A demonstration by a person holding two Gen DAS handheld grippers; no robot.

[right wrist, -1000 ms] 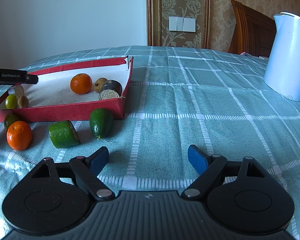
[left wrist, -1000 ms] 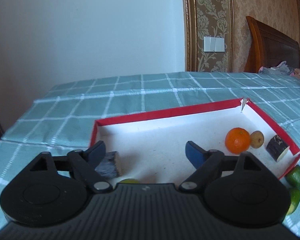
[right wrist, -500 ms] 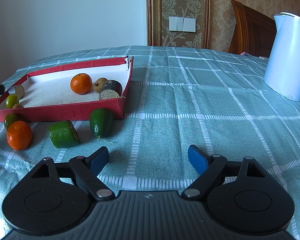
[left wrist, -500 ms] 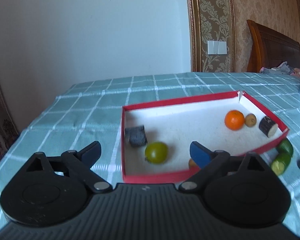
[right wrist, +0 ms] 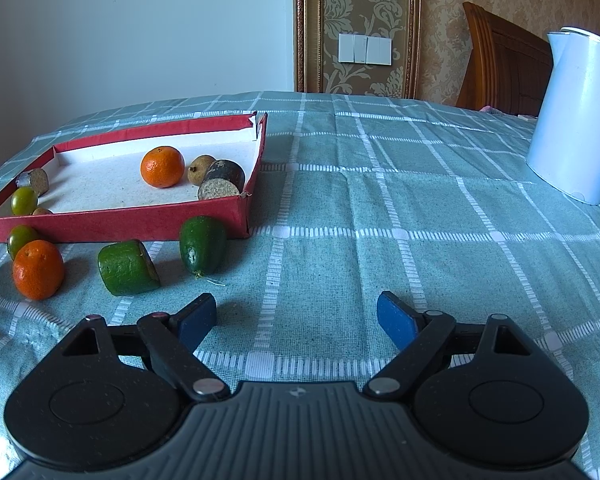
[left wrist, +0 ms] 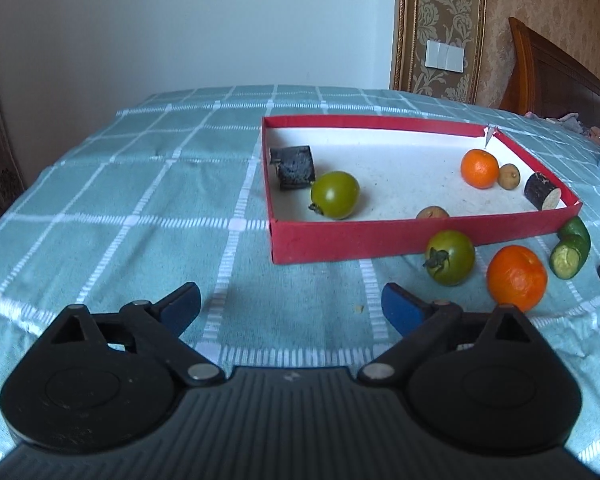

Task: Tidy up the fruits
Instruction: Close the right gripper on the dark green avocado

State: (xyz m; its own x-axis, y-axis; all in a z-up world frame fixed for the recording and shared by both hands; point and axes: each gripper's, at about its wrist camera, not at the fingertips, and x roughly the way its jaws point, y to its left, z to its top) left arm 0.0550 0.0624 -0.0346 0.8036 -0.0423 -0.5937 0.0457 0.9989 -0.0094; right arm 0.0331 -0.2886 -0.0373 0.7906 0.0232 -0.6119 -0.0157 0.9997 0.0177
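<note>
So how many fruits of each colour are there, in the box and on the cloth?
Orange: 2
Round green: 2
Long green pieces: 2
Small brown: 2
Dark chunks: 2
Total: 10

We see a teal cloth with a white check pattern [left wrist: 140, 200] covering the counter, and on it a shallow cardboard tray, red outside and white inside [left wrist: 340, 236]. Round orange citrus [left wrist: 517, 279] and a green tomato [left wrist: 450, 257] lie by it. The tall plastic kettle [right wrist: 576, 120] is white.
</note>
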